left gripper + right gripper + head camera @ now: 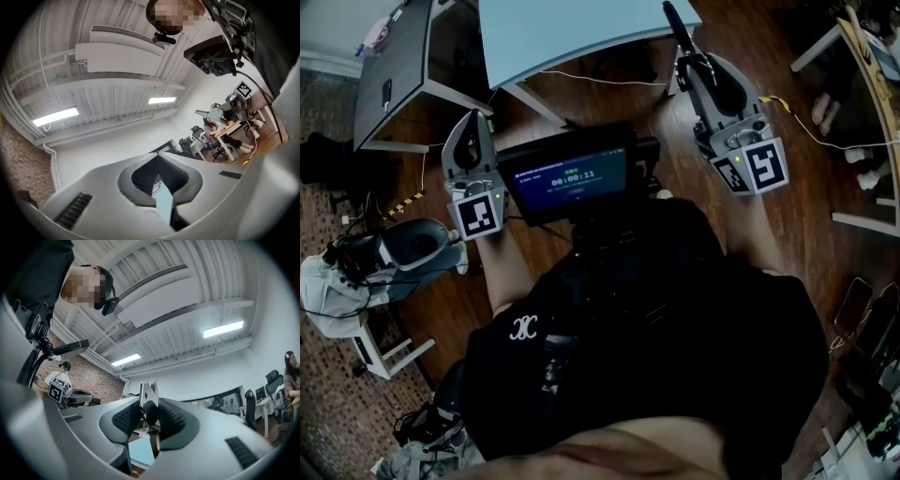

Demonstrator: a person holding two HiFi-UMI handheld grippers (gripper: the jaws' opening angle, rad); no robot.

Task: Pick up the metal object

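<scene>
The screen (572, 176) timer reads 00:00:11; other print illegible. The right gripper (149, 414) clamps the metal object (148, 394), pads partly closed. The left gripper (158, 158) appears shut, empty. Dark wood floor (609, 103); blue table (572, 33); brick wall (89, 376).

The metal object (148, 393), half hidden
Its lower part disappears behind the dark pads (174, 420) between the right gripper's (149, 411) jaws.

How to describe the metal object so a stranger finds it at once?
In the right gripper view, find the right gripper, low in the middle, with two dark ribbed pads. Pinched between them stands a thin, flat metal object, its notched end poking above them. It is the only silvery piece among grey plastic and black rubber.
</scene>
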